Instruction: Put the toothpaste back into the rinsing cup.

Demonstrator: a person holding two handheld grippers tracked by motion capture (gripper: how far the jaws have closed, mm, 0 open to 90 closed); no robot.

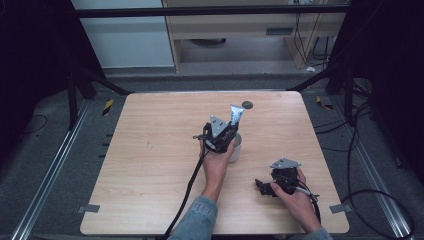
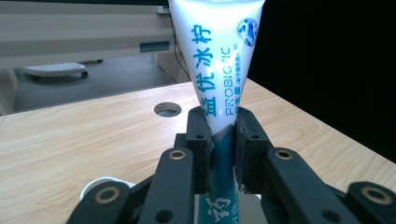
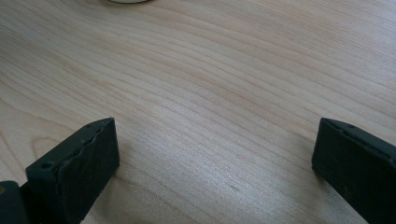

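Toothpaste tube [image 1: 236, 114] stands upright near the middle of the table [image 1: 150, 165] in the high view, pinched by the left tongs [image 1: 223, 137], with the left hand [image 1: 216, 159] reaching forward. Just beside them a white cup [image 1: 236, 148] sits half hidden under the tongs. The right tongs [image 1: 263, 186] lie low by the near right edge.

From the left gripper view, both jaws clamp the tube's narrow lower part; a round hole [image 2: 167, 109] lies behind.

From the right gripper view, the jaws stand wide apart over bare wood.
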